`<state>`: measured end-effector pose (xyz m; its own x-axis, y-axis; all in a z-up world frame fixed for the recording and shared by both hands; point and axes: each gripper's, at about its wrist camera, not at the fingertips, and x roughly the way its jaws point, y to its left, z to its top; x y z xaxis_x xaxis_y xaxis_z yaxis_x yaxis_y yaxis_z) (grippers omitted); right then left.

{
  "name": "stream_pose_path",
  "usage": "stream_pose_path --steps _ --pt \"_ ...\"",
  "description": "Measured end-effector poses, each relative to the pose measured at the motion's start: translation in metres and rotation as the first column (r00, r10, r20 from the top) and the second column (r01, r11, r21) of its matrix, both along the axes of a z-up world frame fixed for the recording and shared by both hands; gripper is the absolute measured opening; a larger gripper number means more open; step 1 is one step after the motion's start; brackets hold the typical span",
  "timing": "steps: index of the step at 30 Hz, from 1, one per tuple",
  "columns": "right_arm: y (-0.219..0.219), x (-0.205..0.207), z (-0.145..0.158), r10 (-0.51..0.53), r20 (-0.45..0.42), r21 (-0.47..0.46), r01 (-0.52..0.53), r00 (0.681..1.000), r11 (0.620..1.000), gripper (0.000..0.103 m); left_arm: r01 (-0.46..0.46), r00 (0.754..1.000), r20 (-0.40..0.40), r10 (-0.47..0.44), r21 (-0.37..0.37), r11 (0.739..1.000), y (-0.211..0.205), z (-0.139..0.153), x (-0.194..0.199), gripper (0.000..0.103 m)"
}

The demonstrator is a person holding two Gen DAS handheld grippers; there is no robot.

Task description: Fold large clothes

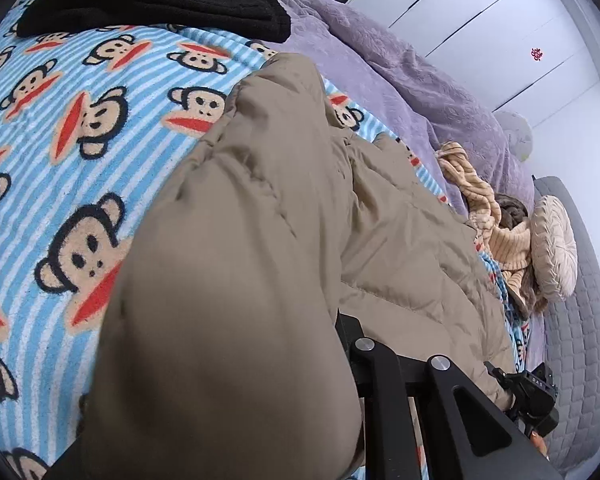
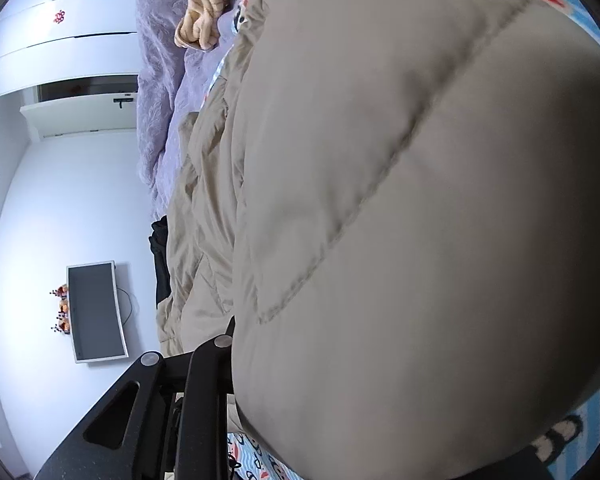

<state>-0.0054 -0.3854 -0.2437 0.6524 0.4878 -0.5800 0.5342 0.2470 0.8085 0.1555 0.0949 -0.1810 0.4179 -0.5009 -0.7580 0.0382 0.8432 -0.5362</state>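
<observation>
From the left wrist view, a tan quilted puffer jacket (image 1: 268,240) lies on a bed over a blue striped blanket (image 1: 60,120) printed with monkey faces, and it swells up right against the lens so that its padding fills the lower middle of the picture. The left gripper (image 1: 340,344) shows only as black linkage arms coming out from under the jacket's edge; the fingertips are buried in the fabric, so I cannot tell whether the jaws are apart or pressed together. Beyond the jacket, at the far end of the blanket, sits a folded black garment (image 1: 152,0). On the jacket's far side lie a purple bedspread (image 1: 420,80), a crumpled beige knit garment (image 1: 484,208) and a round cream cushion (image 1: 554,248). Near the jacket's lower edge the right gripper (image 1: 528,396) appears as a small black device touching the fabric. In the right wrist view, the same jacket (image 2: 420,200) bulges across most of the frame, directly over that gripper's (image 2: 220,360) fingers, which vanish beneath it; again the jaws' state cannot be told. Away from the jacket, a white wall carries a monitor (image 2: 96,312), and white wardrobe doors (image 2: 64,40) stand beyond.
</observation>
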Motion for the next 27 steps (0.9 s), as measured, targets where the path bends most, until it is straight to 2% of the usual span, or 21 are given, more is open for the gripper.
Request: stream_pose_path --steps 6,12,18,25,26,27 --pt "0.017 -0.031 0.017 0.025 -0.005 -0.034 -0.026 1.000 0.999 0.027 0.061 0.998 0.006 -0.061 -0.006 0.998 0.019 0.012 -0.024 0.020" --pt "0.040 -0.083 0.024 0.015 -0.043 -0.041 -0.017 0.999 0.999 0.027 0.122 0.992 -0.024 -0.123 -0.022 0.992 0.044 0.006 -0.064 0.020" --pt "0.043 -0.121 0.034 0.034 -0.093 -0.026 -0.037 0.995 0.999 0.027 0.114 0.991 -0.072 -0.116 -0.036 0.993 0.061 0.005 -0.114 0.020" --pt "0.036 -0.142 0.028 0.077 -0.164 -0.018 -0.081 0.983 0.997 0.030 0.093 0.980 -0.177 -0.088 0.020 0.995 0.068 -0.017 -0.177 0.021" --pt "0.037 -0.140 0.026 0.079 -0.176 -0.013 -0.083 0.981 0.996 0.033 0.078 0.980 -0.185 -0.068 0.048 0.996 0.069 -0.017 -0.182 0.023" --pt "0.038 -0.137 0.025 0.085 -0.190 -0.016 -0.090 0.978 0.996 0.037 0.058 0.982 -0.185 -0.043 0.076 0.995 0.072 -0.014 -0.186 0.030"
